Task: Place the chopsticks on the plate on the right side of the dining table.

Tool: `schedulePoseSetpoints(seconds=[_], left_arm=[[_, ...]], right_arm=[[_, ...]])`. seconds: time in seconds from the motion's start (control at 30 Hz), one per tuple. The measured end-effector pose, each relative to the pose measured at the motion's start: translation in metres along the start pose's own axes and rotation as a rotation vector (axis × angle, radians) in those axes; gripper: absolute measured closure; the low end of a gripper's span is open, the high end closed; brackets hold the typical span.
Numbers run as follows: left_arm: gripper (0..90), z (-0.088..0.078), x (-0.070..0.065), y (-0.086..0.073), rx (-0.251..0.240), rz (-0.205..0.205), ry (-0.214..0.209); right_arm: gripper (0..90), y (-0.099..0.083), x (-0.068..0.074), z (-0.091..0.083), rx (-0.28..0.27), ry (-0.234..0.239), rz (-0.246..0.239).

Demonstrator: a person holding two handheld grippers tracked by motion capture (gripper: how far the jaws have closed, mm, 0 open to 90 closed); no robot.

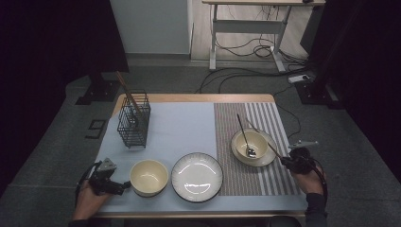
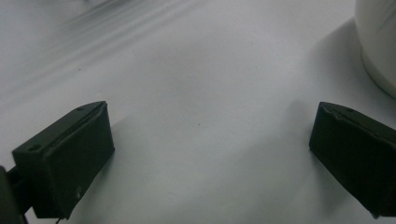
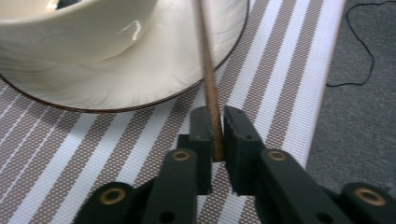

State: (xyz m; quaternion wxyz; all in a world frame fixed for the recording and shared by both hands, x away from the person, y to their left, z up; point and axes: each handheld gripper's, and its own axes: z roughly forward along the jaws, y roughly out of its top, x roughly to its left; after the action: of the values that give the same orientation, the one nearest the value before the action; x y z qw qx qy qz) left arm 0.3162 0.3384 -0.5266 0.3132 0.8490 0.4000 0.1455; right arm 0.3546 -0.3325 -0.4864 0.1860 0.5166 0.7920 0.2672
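Note:
A thin brown chopstick (image 3: 208, 70) runs from the striped placemat up over the rim of a cream saucer (image 3: 182, 70), which carries a cream bowl (image 3: 70, 37). My right gripper (image 3: 215, 123) is shut on the chopstick's near end, just above the mat. From above, the right gripper (image 1: 285, 161) sits right of the saucer (image 1: 265, 160), and the chopstick (image 1: 274, 150) slants toward the bowl (image 1: 255, 139), where a metal spoon (image 1: 247, 142) rests. My left gripper (image 2: 210, 114) rests open on the pale mat with nothing between its jaws. It lies just left of an empty cream bowl (image 1: 149, 177).
A dark-rimmed plate (image 1: 196, 176) sits at front centre. A black wire basket (image 1: 134, 124) holding another chopstick (image 1: 125, 87) stands at the back left. The table's right edge (image 3: 334, 60) runs close beside my right gripper. The cream bowl's wall (image 2: 378, 42) is near my left gripper's right jaw.

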Motion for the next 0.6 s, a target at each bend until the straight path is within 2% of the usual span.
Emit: schedulePoseSetpoints(seconds=[0.23,0.6], left_arm=[[0.0,0.000,0.000,0.000,0.000,0.000,0.000],[0.0,0.000,0.000,0.000,-0.001,0.000,0.000]], right_arm=[[83.5,-0.003,0.003,-0.003,0.005,0.001,-0.008],[83.4,-0.012,0.008,-0.012,0.028,0.033,-0.028]])
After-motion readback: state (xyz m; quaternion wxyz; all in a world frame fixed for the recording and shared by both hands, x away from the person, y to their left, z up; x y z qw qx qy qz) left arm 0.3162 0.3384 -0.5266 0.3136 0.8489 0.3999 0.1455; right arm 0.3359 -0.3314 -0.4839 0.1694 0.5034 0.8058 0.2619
